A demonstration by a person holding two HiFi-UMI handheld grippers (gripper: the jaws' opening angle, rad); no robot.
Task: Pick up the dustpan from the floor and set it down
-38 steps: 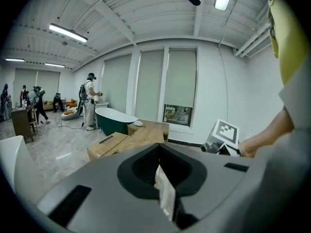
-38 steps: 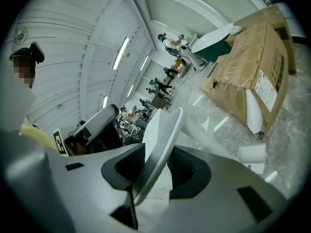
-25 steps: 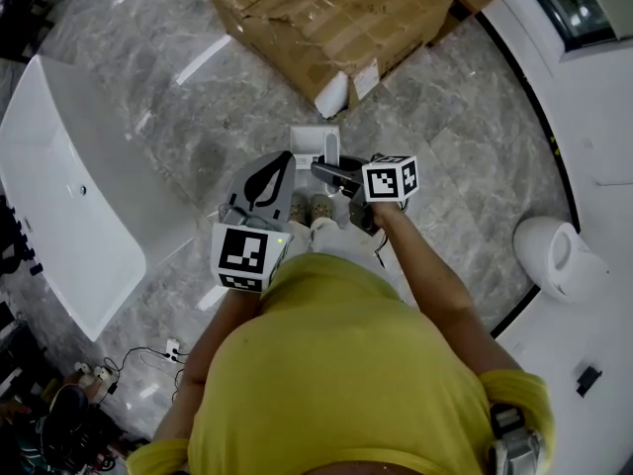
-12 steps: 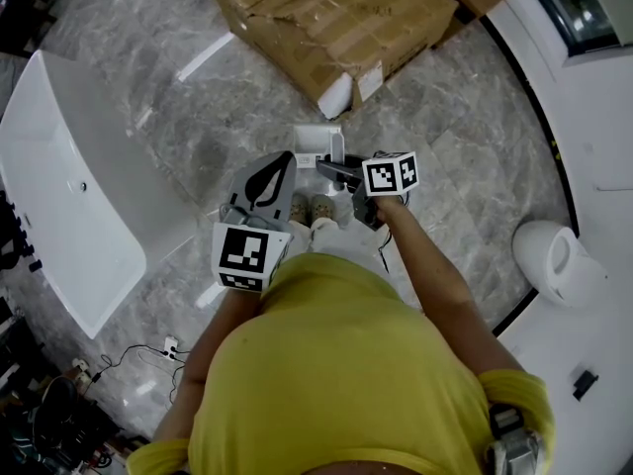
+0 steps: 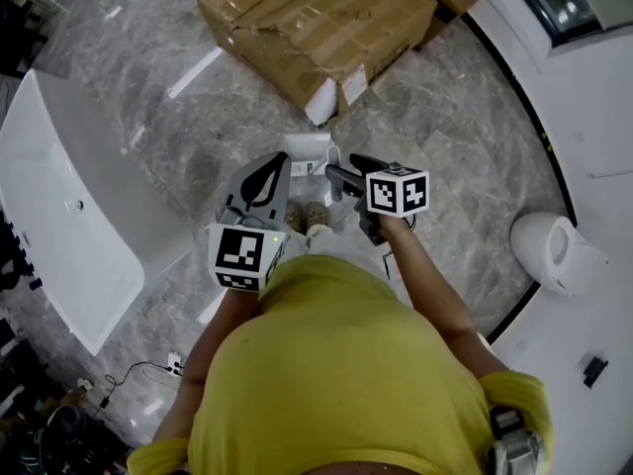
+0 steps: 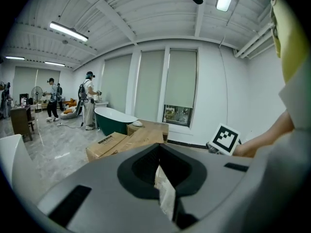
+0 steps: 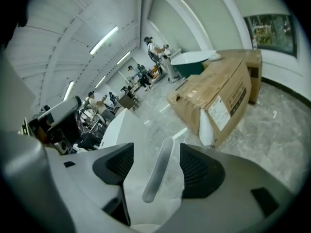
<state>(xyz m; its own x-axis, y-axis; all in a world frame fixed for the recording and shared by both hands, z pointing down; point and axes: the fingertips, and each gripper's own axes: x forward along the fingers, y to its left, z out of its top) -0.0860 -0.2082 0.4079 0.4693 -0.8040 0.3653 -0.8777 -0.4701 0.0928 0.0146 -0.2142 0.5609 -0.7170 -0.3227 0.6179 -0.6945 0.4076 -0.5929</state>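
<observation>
The right claw [image 5: 346, 169] is opening, pads clear of the dustpan [image 5: 309, 150] handle [image 7: 158, 169] between them. The left claw [image 5: 281, 161] is pressed together and empty. A cardboard box [image 5: 316, 28] lies at twelve o'clock.

The cardboard box [image 7: 214, 89] bears a label [image 7: 221, 111] and dark print, too small to read.

floor [image 5: 198, 117]: grey marble | on it: cardboard box [image 5: 316, 18] — white bathtub [image 5: 69, 206] | dustpan [image 5: 309, 151] near the box
</observation>
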